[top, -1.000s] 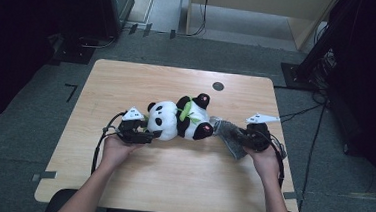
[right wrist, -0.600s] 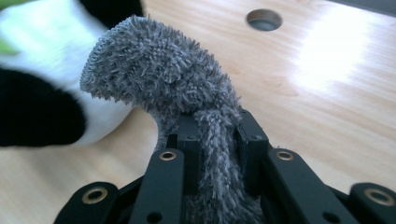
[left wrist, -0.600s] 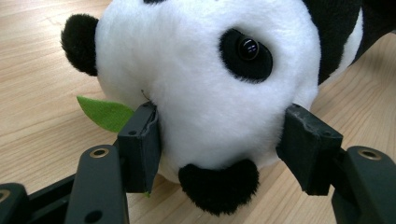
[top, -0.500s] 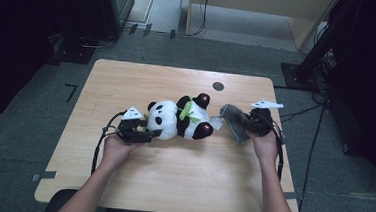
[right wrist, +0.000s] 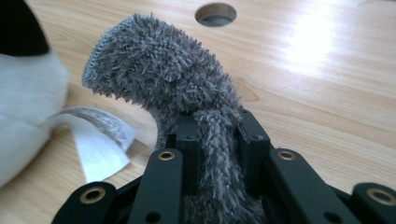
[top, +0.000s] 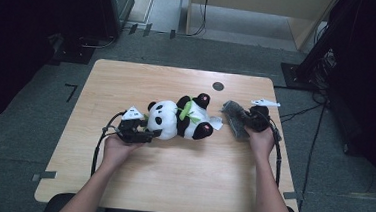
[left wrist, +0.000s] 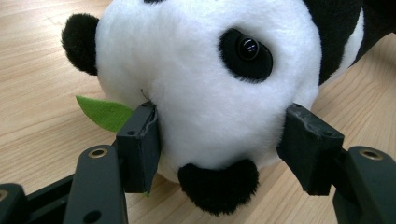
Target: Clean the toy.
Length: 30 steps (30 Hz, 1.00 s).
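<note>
Left gripper view: panda plush (left wrist: 210,93) head is pinched between left tool (left wrist: 224,149) pads; soft, light, compressible. Grey fuzzy cloth (right wrist: 173,84) is clamped in shut right tool (right wrist: 217,135), limp, drooping ahead; best held mid-fold.

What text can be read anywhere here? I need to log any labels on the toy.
No text is legible.
White tag by the panda: faint grey print, too blurred to read.
Grey fuzzy cloth, table, both grippers: no words or numbers to be seen.
</note>
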Each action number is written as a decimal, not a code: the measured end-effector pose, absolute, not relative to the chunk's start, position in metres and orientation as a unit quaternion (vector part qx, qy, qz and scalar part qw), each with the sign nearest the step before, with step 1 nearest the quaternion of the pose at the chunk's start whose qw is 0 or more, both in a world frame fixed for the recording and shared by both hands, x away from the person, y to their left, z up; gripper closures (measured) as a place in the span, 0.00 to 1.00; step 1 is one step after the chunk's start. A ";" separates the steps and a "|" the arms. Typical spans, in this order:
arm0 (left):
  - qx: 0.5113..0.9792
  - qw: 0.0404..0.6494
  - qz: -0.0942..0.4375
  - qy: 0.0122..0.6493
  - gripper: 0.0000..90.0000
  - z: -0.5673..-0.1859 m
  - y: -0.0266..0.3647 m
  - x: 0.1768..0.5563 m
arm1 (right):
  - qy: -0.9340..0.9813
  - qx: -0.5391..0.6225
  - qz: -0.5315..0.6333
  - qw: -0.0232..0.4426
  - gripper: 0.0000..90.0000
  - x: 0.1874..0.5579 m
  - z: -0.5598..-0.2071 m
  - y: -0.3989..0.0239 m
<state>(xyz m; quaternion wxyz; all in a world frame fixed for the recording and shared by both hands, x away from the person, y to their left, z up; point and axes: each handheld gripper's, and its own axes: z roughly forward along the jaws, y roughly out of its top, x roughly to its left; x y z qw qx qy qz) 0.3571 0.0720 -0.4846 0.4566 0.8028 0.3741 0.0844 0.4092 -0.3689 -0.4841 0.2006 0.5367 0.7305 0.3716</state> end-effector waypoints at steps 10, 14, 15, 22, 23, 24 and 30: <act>0.802 0.457 0.083 0.376 0.34 -0.485 0.072 0.357 | 0.737 0.537 0.363 0.191 0.63 0.416 -0.486 -0.368; 0.801 0.458 0.081 0.377 0.32 -0.485 0.072 0.358 | 0.736 0.530 0.370 0.201 0.50 0.412 -0.480 -0.365; 0.801 0.458 0.081 0.377 0.32 -0.485 0.072 0.358 | 0.737 0.527 0.371 0.202 0.48 0.411 -0.479 -0.363; 0.801 0.458 0.080 0.377 0.31 -0.486 0.072 0.358 | 0.738 0.513 0.383 0.213 0.39 0.403 -0.466 -0.354; 0.801 0.458 0.080 0.377 0.31 -0.485 0.072 0.358 | 0.738 0.512 0.385 0.211 0.38 0.401 -0.465 -0.353; 0.802 0.457 0.080 0.377 0.31 -0.485 0.072 0.358 | 0.739 0.511 0.385 0.211 0.37 0.400 -0.463 -0.351; 0.803 0.456 0.078 0.377 0.30 -0.485 0.072 0.358 | 0.741 0.504 0.395 0.202 0.37 0.389 -0.452 -0.344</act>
